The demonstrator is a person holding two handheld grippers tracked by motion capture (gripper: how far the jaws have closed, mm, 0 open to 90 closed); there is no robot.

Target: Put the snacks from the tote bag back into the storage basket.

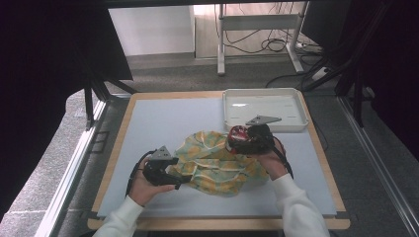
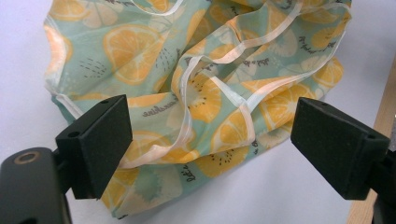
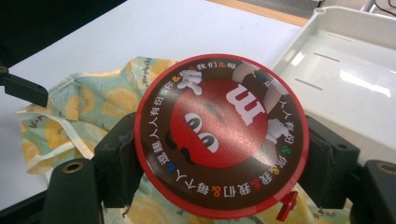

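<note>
Pale blue tabletop [image 1: 163,123], fruit-print cloth bag [image 1: 217,163], white tray [image 1: 291,126].
Left gripper [image 2: 210,140] spread; right gripper [image 3: 222,156] pinches round red lid [image 3: 219,135].

The high view looks forward and down from above the person's side, taking in the whole table [image 1: 148,113], with the white tray [image 1: 232,116] at two o'clock. The left gripper view sits low and close, facing the orange-print cloth [image 2: 187,93] between its own black jaws. The right gripper view, just as close, looks past a round red tin [image 3: 222,135] toward the tray at two o'clock. All three share the cloth.
</note>
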